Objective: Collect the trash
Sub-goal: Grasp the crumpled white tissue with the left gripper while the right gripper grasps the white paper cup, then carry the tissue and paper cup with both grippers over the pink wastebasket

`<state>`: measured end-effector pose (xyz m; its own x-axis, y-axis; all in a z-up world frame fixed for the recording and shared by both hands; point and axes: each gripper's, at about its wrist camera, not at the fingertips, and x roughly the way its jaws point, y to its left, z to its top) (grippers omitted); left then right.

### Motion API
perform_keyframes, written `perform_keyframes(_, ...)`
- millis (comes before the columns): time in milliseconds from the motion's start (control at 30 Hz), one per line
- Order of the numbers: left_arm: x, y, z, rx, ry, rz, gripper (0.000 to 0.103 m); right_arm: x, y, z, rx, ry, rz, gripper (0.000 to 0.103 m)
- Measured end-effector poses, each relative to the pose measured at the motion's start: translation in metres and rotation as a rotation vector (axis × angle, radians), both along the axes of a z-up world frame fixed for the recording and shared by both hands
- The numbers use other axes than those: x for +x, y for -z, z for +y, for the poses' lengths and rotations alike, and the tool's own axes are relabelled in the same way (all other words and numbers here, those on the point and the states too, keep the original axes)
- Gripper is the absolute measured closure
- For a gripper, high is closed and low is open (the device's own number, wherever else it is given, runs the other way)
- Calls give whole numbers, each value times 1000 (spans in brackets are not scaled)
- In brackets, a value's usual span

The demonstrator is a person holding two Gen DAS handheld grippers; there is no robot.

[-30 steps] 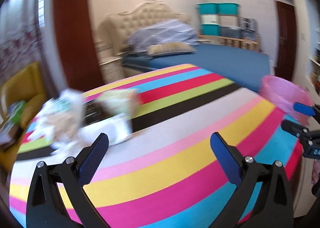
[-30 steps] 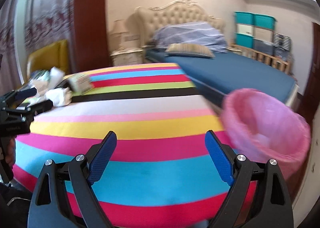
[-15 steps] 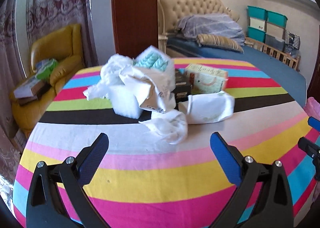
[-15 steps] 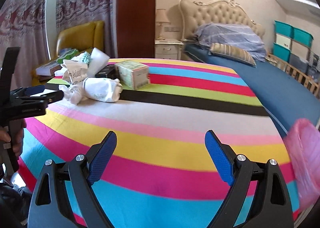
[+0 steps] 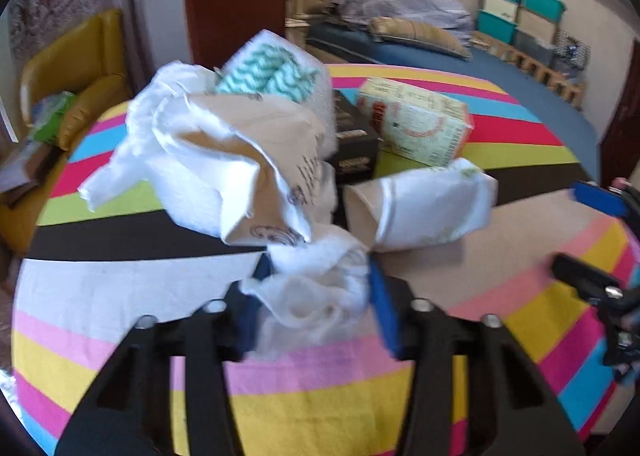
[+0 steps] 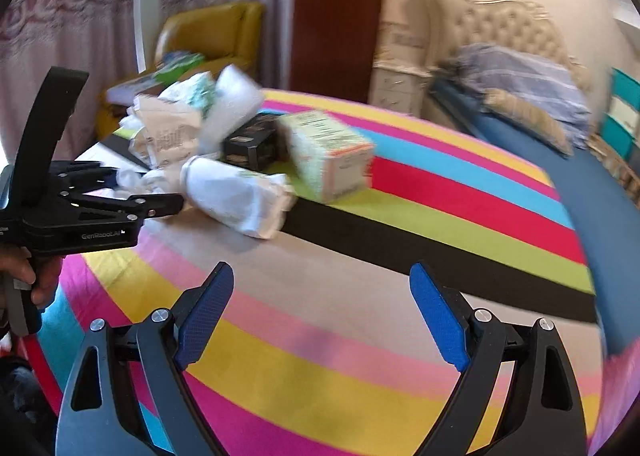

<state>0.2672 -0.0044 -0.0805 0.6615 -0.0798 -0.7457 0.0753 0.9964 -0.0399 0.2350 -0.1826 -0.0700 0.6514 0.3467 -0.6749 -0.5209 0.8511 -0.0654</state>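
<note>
So the left tool [image 5: 316, 288] has just been closing, and there's a crumpled white tissue wad [image 5: 316, 288] sitting right between its blue pads, clenched at the near edge of the trash pile on the striped worktop [image 5: 120, 288]. The right tool [image 6: 320, 316] is spread wide with nothing in it, hanging over the bare stripes nearer the camera, well apart from the pile. The rest of the trash sits behind the wad: a big crumpled paper bag [image 5: 240, 160] with print on it, a rolled white wrapper [image 5: 424, 208] just beside the wad, a cream carton [image 5: 416, 128] and a black box [image 5: 354, 136] further back. What could go wrong, I think: the wad is soft and squishy, so the pads may only be biting a loose outer fold, and it could tear or slip out on the lift. It also looks like it's touching or tucked under the paper bag's lower edge, so pulling it away might drag the bag or nudge the rolled wrapper toward the worktop's rim. There's just a pink sliver at the right edge of the right wrist view, maybe the bin, can't tell, so the carry could be long enough to drop it.
</note>
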Motion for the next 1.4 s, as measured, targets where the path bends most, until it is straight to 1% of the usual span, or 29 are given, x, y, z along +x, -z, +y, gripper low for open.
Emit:
perform_keyframes(33, -3, -1, 1, 5, 6, -9, 63, 4, 3, 8, -13, -26, 6, 18)
perform_keyframes(100, -15, -4, 5, 44, 24, -38, 64, 12, 7, 24, -54, -78, 14, 18)
perform_keyframes(167, -28, -8, 15, 43, 26, -58, 64, 18, 11, 37, -75, -113, 20, 18)
perform_keyframes(233, -38, -10, 26, 38, 2, -69, 64, 26, 14, 50, -87, -152, 31, 18)
perform_keyframes(300, -45, -13, 44, 25, -33, -79, 64, 34, 16, 61, -96, -182, 39, 18)
perform_keyframes(400, -54, -14, 68, -17, -84, -77, 64, 47, 19, 77, -116, -210, 48, 18)
perform_keyframes(433, -57, -14, 75, -38, -89, -76, 64, 51, 19, 82, -115, -217, 55, 18)
perform_keyframes(533, -61, -11, 85, -66, -92, -68, 64, 54, 19, 91, -93, -245, 79, 18)
perform_keyframes(600, -66, -8, 86, -67, -85, -66, 63, 50, 20, 95, -98, -251, 83, 28)
perform_keyframes(633, -66, -6, 85, -65, -78, -63, 63, 47, 19, 96, -97, -255, 80, 38)
perform_keyframes(667, -69, -6, 85, -66, -74, -62, 63, 45, 18, 96, -92, -254, 79, 44)
perform_keyframes(767, -81, -5, 79, -77, -43, -65, 63, 32, 15, 94, -64, -242, 78, 47)
perform_keyframes(900, -93, -4, 67, -82, 6, -75, 63, 6, 11, 86, -42, -220, 42, 48)
perform_keyframes(1033, -104, -4, 47, -89, 55, -85, 63, -18, 8, 72, -3, -147, 41, 50)
perform_keyframes(1233, -119, -10, 14, -74, 129, -121, 63, -44, 4, 38, 54, -17, 25, 50)
perform_keyframes(1400, -126, -17, -6, -51, 151, -180, 63, -68, 1, 11, 98, 59, 2, 50)
